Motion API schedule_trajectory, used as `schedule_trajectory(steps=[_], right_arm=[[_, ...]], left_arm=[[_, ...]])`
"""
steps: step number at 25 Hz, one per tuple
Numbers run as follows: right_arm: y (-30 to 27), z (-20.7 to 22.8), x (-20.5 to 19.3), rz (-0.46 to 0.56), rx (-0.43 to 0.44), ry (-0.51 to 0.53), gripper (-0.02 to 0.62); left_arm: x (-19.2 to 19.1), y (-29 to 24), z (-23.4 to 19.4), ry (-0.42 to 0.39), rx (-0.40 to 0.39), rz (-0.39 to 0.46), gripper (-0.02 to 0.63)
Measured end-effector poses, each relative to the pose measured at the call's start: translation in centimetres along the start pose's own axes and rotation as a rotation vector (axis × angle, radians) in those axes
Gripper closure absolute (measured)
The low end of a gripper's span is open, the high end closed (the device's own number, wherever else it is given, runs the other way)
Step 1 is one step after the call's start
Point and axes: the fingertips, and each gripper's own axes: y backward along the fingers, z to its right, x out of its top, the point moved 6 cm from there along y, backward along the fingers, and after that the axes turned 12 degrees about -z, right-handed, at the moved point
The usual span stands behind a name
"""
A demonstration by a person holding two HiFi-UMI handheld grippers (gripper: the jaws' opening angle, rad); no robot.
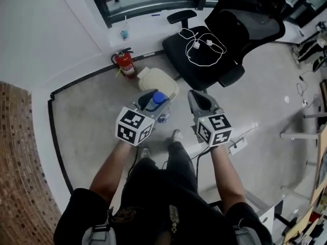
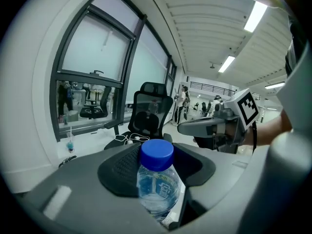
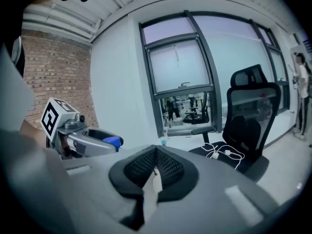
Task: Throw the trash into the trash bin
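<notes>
Grips a clear water bottle (image 2: 157, 184) with a blue cap between the pads of the left gripper (image 2: 156, 150), jaws spread wide and pressing on its body. Stands roughly upright there, long axis crossing the line of the jaws, cap on top and level with the tips. Pinches what looks like a thin white scrap (image 3: 155, 184) in the right gripper (image 3: 156, 152), jaws pressed together, just beside the left one. Seems about midway: trash in hand, nothing dropped yet. Leaves the cream lidded trash bin (image 1: 157, 80) just ahead of and below the left gripper's tips, lid apparently down. Shows a red fire extinguisher (image 1: 125, 63) beyond the bin and a black office chair (image 1: 219, 40) ahead of the right gripper.
</notes>
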Motion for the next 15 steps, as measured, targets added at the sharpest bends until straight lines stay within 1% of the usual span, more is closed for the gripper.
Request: schedule_trajectory(steps=[4, 8, 12, 15], right_arm=[[-4.0, 3.8, -1.7, -0.067, 0.085, 0.009, 0.594], [-8.4, 6.0, -4.6, -0.146, 0.158, 0.001, 0.592], [-13.4, 6.9, -7.6, -0.218, 0.210, -0.004, 0.594], [-17.0, 7.4, -11.1, -0.260, 0.224, -0.014, 0.594]], left_arm=[[-0.3, -3.9, -1.0, 0.056, 0.074, -0.032, 0.399], [-1.9, -6.7, -2.5, 0.124, 0.136, -0.061, 0.399], [-4.7, -8.8, -5.1, 0.195, 0.170, -0.088, 0.399], [-7.8, -10.5, -6.7, 0.235, 0.175, -0.096, 0.399]])
